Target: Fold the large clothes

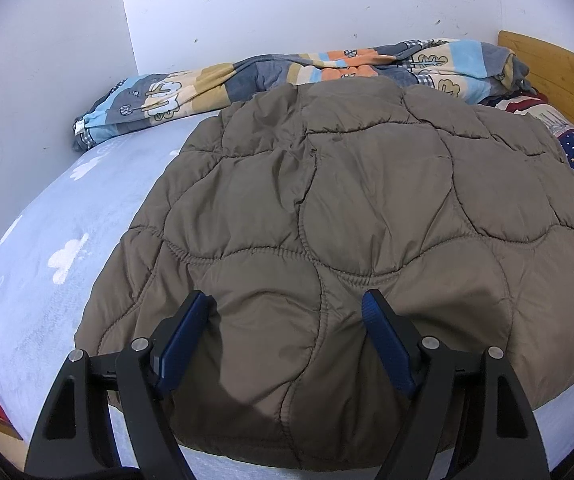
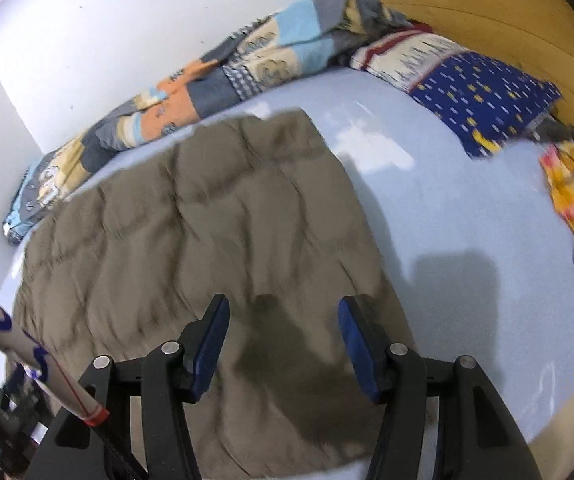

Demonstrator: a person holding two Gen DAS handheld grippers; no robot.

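Both tongs, left (image 1: pixel 287 308) and right (image 2: pixel 283 312), gape empty above the brown quilted jacket (image 1: pixel 347 208) lying flat on the bed (image 1: pixel 47 240); its near edge is cut off, right view blurred.

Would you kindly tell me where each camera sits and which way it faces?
Left wrist: on the left gripper, looking down over the brown quilted jacket toward the wall; open jaws show.
Right wrist: on the right gripper, over the jacket's right edge toward the wooden headboard; open jaws show.
Shared: jacket, patterned blanket, blue sheet.
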